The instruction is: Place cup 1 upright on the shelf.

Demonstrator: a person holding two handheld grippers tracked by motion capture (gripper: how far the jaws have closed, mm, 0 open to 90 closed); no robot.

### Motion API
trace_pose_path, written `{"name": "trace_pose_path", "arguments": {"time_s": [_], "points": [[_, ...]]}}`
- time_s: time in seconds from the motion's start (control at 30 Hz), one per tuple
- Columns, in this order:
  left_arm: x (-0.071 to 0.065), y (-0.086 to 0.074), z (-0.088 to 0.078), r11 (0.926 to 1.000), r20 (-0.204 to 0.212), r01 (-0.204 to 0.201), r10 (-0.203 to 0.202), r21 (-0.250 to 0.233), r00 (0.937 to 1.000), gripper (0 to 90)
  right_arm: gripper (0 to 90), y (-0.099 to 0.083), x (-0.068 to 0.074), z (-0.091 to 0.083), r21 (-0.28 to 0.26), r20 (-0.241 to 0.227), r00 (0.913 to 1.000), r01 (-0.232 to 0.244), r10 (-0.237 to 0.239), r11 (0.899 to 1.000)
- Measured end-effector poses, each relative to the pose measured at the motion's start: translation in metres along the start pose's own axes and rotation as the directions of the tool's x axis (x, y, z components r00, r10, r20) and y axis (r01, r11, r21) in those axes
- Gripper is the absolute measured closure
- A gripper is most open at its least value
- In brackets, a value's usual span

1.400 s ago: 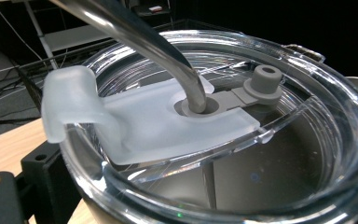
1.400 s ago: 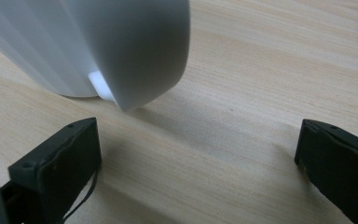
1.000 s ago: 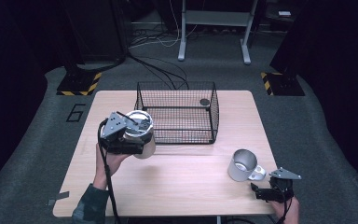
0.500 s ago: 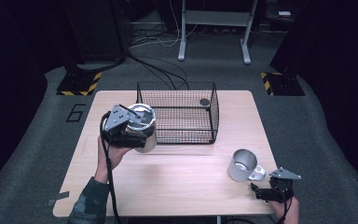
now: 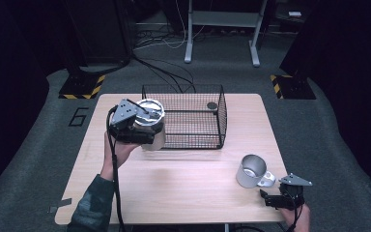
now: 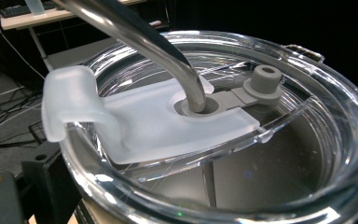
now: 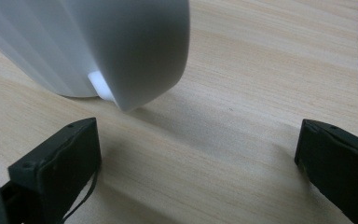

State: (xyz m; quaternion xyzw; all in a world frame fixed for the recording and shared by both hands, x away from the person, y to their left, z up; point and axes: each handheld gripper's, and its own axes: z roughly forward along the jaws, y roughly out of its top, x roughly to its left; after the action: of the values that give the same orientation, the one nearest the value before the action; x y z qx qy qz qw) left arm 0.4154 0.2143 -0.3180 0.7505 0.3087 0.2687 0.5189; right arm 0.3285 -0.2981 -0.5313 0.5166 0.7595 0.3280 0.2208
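My left gripper [image 5: 139, 131] is shut on a steel tumbler [image 5: 150, 124] and holds it in the air by the left wall of the black wire basket [image 5: 188, 92]. The left gripper view looks down on the tumbler's clear lid [image 6: 242, 154], with a bent metal straw [image 6: 140, 37] through a frosted slider [image 6: 121, 116]. A steel mug [image 5: 249, 170] stands at the table's right. My right gripper [image 5: 270, 198] rests open near the front right edge, just short of the mug's handle [image 7: 135, 56], with nothing between its jaws.
A small dark round object [image 5: 212, 105] lies in the basket's far right corner. The wooden table [image 5: 183, 183] has a black floor around it, with a metal stand [image 5: 222, 29] and cables behind.
My left gripper has carried the tumbler away from the person and slightly right, closer to the basket's left wall. The right gripper and the mug have not moved.
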Motion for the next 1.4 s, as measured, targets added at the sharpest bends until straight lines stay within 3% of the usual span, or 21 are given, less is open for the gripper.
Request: {"name": "trace_pose_path", "arguments": {"time_s": [0.07, 0.47, 0.6, 0.77, 1.4], "points": [[0.001, 0.003, 0.002, 0.9998, -0.005, -0.020, 0.020, 0.002, 0.9998, 3.8, 0.0, 0.000, 0.000, 0.000, 0.000, 0.001, 1.0000, 0.000, 0.000, 1.000], [0.003, 0.019, 0.017, 0.9999, 0.013, 0.006, -0.006, -0.010, 0.9999, 3.8, 0.0, 0.000, 0.000, 0.000, -0.001, -0.001, 1.0000, 0.000, 0.000, 1.000], [0.005, 0.026, 0.023, 0.9999, 0.008, -0.015, 0.015, -0.006, 0.9999, 3.8, 0.0, 0.000, 0.000, 0.000, 0.000, -0.001, 1.0000, 0.000, 0.000, 1.000], [0.009, 0.033, 0.032, 0.9999, 0.006, -0.013, 0.013, 0.000, 0.9999, 3.8, 0.0, 0.000, 0.000, 0.000, -0.001, -0.001, 1.0000, 0.000, 0.000, 1.000], [0.025, 0.041, 0.061, 0.9996, -0.025, 0.010, -0.009, 0.027, 0.9997, 3.8, 0.0, 0.000, 0.000, 0.000, -0.002, 0.000, 1.0000, 0.002, -0.002, 1.000]]}}
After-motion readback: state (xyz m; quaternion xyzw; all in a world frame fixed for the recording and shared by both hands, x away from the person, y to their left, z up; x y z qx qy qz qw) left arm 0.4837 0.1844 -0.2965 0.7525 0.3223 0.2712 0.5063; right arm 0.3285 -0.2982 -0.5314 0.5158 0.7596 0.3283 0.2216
